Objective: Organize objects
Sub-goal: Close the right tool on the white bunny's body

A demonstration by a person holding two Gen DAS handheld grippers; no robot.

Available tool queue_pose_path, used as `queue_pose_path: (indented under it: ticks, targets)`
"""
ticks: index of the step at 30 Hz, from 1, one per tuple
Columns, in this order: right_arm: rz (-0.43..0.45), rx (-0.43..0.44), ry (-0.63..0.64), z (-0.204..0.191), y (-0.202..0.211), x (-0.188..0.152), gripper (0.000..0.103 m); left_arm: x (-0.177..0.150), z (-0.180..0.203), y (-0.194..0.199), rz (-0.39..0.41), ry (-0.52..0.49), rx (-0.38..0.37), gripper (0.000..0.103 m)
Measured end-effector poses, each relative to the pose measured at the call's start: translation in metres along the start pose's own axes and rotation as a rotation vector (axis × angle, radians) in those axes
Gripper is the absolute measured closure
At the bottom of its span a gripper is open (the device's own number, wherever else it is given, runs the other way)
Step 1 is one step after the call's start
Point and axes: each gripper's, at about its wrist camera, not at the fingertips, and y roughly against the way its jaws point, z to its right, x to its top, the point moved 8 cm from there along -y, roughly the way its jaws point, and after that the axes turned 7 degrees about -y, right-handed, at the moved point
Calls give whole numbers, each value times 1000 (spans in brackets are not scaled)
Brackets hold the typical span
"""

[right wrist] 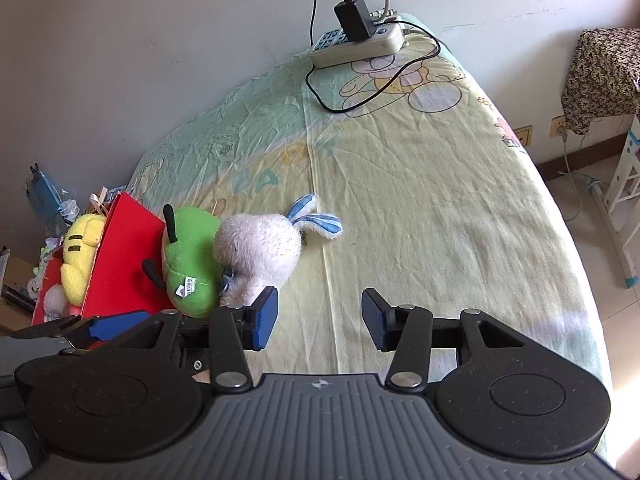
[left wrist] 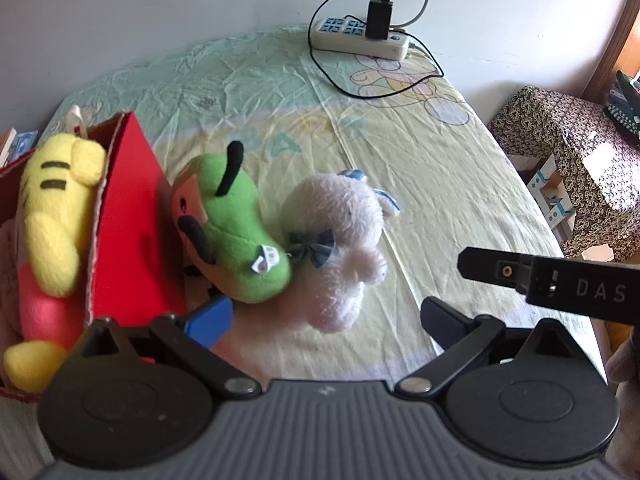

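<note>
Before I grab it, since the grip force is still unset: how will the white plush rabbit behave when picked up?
The white plush rabbit looks soft and fluffy, so it will likely squash between the fingers. Its striped ears lie limp, so they would probably dangle. It seems light and unlikely to roll.

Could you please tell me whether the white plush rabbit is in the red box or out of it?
Out: the white plush rabbit lies on the bedsheet, beside the red box.
</note>
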Motion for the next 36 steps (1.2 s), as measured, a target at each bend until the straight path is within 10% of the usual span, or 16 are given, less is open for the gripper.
queue_pose_path:
  ticks: [27,36]
  targets:
    - [-244,223,-132,-19,-94,23,44,4,-6,-58,-76,87,-199,12]
    - [-257,289,-172,-13,-86,23,61,8,-4,-63,-83,77,-208,9]
